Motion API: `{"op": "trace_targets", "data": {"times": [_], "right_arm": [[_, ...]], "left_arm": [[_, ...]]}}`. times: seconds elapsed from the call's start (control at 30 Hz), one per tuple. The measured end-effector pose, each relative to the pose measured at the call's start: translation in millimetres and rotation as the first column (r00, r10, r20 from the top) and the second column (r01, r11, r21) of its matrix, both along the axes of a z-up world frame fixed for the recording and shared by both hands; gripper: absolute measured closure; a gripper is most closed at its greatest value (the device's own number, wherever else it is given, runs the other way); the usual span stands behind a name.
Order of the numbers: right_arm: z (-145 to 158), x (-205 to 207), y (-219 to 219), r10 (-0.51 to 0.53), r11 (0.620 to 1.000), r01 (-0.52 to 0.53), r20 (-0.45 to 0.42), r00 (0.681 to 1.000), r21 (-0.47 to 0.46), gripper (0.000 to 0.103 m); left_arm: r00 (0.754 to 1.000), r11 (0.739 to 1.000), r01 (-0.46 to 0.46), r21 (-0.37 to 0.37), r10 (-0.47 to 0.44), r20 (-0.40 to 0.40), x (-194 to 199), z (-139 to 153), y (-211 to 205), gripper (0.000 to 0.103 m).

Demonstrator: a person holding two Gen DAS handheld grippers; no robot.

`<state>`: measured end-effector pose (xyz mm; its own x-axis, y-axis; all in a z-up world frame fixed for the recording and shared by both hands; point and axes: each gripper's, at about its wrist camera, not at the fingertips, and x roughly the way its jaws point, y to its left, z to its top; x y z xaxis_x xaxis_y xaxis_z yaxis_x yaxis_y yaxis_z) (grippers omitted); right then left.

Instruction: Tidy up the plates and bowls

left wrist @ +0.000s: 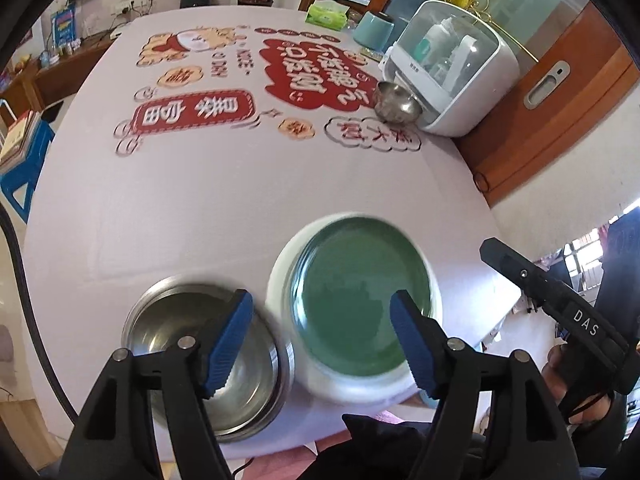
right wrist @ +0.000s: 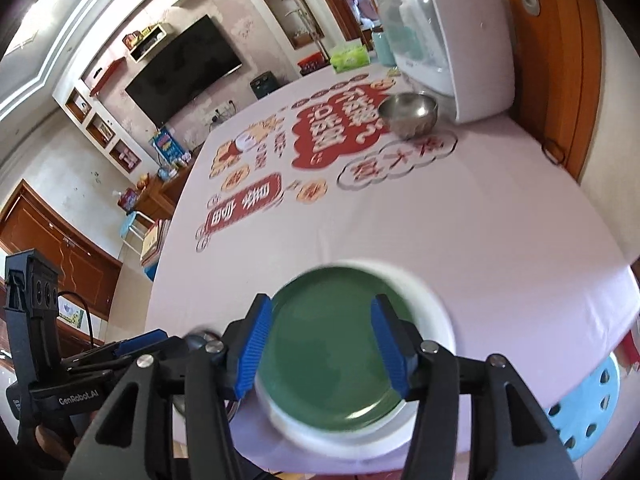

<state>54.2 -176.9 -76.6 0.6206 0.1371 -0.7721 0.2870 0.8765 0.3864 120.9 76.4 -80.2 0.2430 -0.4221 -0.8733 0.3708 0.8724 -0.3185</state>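
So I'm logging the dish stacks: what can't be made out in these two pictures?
- Steel bowl stack: count unclear in left wrist view, blurred, partly behind the left gripper; almost hidden in right wrist view.
- Green plate on white dish: edges blurred; near rim behind the right gripper.

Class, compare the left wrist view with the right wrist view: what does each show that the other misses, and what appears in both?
Only the left wrist view shows the stacked steel bowls clearly, near the table's front edge beside the plates, under the open left gripper.

Only the right wrist view shows the wall television and the blue perforated stool below the table edge.

Both show the green plate resting on a white plate, the lone steel bowl by the white appliance, and the printed tablecloth. The open right gripper holds nothing.
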Motion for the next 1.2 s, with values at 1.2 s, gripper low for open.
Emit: {"op": "trace_targets", "data": {"times": [1.2], "right_arm": [[-36,133,-179,-0.080,0.997,0.079,0.056,0.995,0.009,0.046]], "left_arm": [[0.999,0.987,-0.050,0.150,0.050,0.005,173,-10,-196,0.024]]}}
